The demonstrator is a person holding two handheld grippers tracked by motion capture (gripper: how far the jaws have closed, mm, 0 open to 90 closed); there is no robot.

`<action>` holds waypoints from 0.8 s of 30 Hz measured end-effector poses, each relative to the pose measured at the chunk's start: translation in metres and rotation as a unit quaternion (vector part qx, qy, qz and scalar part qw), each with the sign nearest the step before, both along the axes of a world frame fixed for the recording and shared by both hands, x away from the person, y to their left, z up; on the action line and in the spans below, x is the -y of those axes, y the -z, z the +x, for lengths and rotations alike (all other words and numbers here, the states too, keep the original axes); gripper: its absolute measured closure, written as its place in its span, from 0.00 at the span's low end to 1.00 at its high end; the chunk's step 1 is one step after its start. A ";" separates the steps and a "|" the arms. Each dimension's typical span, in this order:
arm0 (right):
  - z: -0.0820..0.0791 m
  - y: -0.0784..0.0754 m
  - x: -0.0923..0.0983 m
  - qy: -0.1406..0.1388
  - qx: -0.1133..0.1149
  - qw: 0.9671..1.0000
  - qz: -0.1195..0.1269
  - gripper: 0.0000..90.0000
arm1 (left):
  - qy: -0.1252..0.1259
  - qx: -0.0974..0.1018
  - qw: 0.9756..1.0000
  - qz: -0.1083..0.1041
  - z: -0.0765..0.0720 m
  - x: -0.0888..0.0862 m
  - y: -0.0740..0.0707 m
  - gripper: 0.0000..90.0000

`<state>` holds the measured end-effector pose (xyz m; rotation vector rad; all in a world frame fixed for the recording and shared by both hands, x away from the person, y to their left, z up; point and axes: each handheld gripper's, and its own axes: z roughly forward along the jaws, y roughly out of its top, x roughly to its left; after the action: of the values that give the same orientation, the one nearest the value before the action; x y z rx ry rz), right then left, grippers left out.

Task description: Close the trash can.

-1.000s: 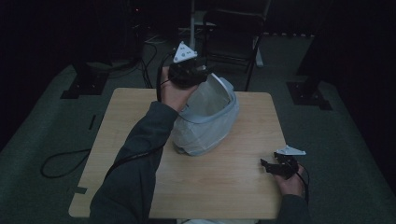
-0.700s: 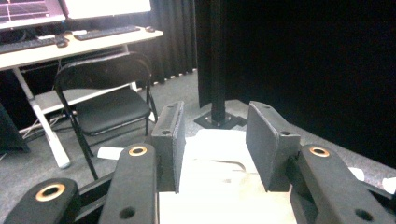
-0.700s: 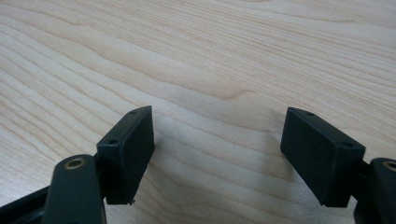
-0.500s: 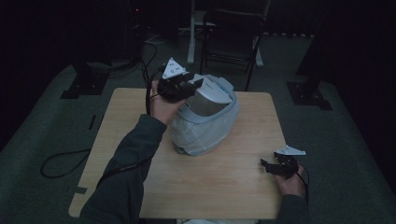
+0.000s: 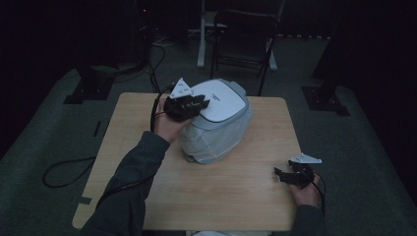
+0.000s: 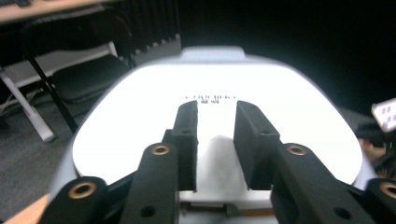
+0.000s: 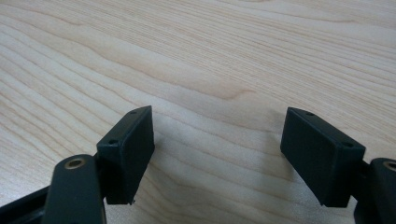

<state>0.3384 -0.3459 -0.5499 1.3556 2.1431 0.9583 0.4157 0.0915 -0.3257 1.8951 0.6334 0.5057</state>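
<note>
My left gripper (image 5: 189,104) hovers over the near-left edge of the white lid (image 6: 215,116) of a grey bin (image 5: 216,132) lined with a white bag, which stands on the far middle of the wooden table (image 5: 236,191). Its jaws stand a little apart, pinching nothing. My right gripper (image 5: 291,175) rests low at the table's near-right, jaws spread wide over bare wood.

The light wooden worktop (image 5: 231,182) carries 1 white-lidded grey bin (image 5: 216,128), wrapped in a pale liner, just toward 12 o'clock of centre.
</note>
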 end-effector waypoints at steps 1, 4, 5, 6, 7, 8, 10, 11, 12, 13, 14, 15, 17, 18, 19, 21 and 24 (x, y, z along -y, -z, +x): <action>0.000 0.000 0.000 0.000 0.000 1.000 0.000 0.28 | 0.008 -0.007 1.000 -0.011 0.000 -0.002 0.001 0.85; 0.000 0.000 0.000 0.000 0.000 1.000 0.000 0.28 | 0.015 -0.013 0.999 -0.025 0.000 -0.008 0.004 0.97; 0.000 0.000 0.000 0.000 0.000 1.000 0.000 0.28 | 0.021 -0.020 0.999 -0.032 0.000 -0.010 0.005 1.00; 0.000 0.000 0.000 0.000 0.000 1.000 0.000 0.28 | 0.024 -0.027 0.999 -0.030 0.001 -0.011 0.007 1.00; 0.000 0.000 0.000 0.000 0.000 1.000 0.000 0.28 | 0.026 -0.031 0.998 -0.038 0.001 -0.013 0.008 1.00; 0.000 0.000 0.000 0.000 0.000 1.000 0.000 0.28 | 0.026 -0.031 0.998 -0.039 0.000 -0.014 0.009 1.00; 0.000 0.000 0.000 0.000 0.000 1.000 0.000 0.28 | 0.021 -0.018 0.999 -0.025 -0.002 -0.013 0.007 1.00; 0.000 0.000 0.000 -0.001 0.000 1.000 -0.001 0.28 | 0.021 -0.014 1.000 -0.018 -0.003 -0.012 0.006 0.98; 0.000 0.000 0.000 -0.001 0.000 1.000 -0.001 0.28 | 0.020 -0.015 0.999 -0.021 -0.004 -0.014 0.006 0.91; 0.000 0.000 0.000 -0.001 0.000 1.000 -0.001 0.28 | 0.016 -0.014 0.999 -0.025 -0.004 -0.017 0.005 0.85; 0.000 0.000 0.000 -0.001 0.000 1.000 -0.001 0.28 | 0.010 -0.011 0.999 -0.032 -0.005 -0.022 0.004 0.84; 0.000 0.000 0.000 -0.001 0.000 1.000 0.000 0.28 | 0.003 -0.007 0.999 -0.043 -0.007 -0.028 0.002 0.83; 0.000 0.000 0.000 -0.001 0.000 1.000 0.000 0.28 | -0.013 0.000 0.998 -0.062 -0.010 -0.043 -0.002 0.78; 0.000 0.000 0.000 -0.001 0.000 1.000 0.000 0.28 | -0.021 0.000 0.997 -0.068 -0.011 -0.050 -0.003 0.77; 0.000 0.000 0.000 -0.001 0.000 1.000 0.000 0.28 | -0.030 0.002 0.997 -0.073 -0.013 -0.058 -0.003 0.75; 0.000 0.000 0.000 -0.001 0.000 1.000 0.000 0.28 | -0.040 0.001 0.996 -0.081 -0.016 -0.074 -0.001 0.74; 0.000 0.000 0.000 -0.001 0.000 1.000 0.000 0.28 | -0.066 0.004 0.994 -0.088 -0.024 -0.097 0.007 0.69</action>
<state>0.3383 -0.3455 -0.5499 1.3543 2.1449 0.9581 0.3919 0.1882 -0.3330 1.6927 0.7753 0.5245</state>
